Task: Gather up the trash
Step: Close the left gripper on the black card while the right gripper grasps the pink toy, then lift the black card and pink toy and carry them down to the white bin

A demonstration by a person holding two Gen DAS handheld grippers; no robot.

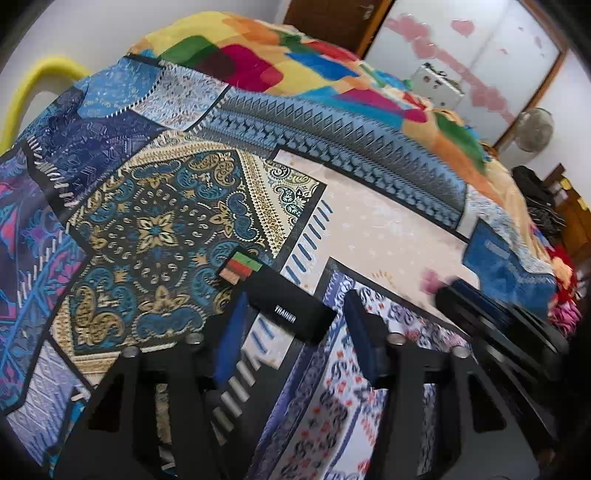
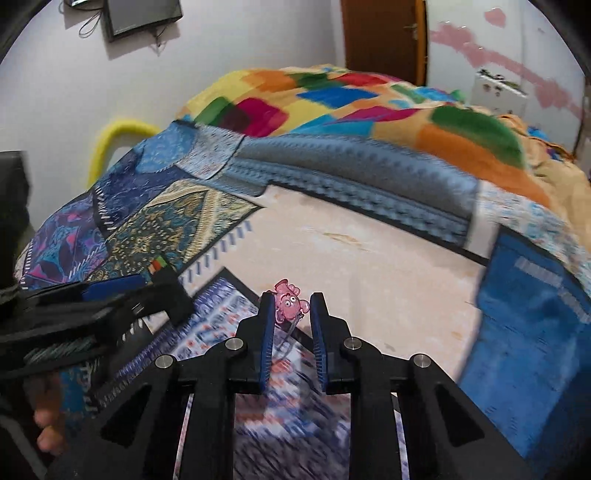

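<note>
A black box [image 1: 280,302] marked TRAINER with a red and green end lies on the patterned bedspread [image 1: 155,221], between the fingers of my left gripper [image 1: 295,299], which are wide apart around it. It also shows in the right wrist view [image 2: 171,291]. My right gripper [image 2: 291,302] has a small clear wrapper with a pink cartoon print [image 2: 288,302] between its fingertips, touching the left finger; a gap shows at the right finger. In the left wrist view the right gripper [image 1: 480,314] is a blurred dark shape at the right, with a pink smear by it.
A bright multicoloured blanket [image 1: 280,62] is heaped along the far side of the bed. A yellow tube [image 1: 33,85] curves at the left. A brown door [image 2: 384,33], a white box [image 1: 437,86] and a wall screen [image 2: 142,16] stand behind. My hand [image 2: 48,417] shows lower left.
</note>
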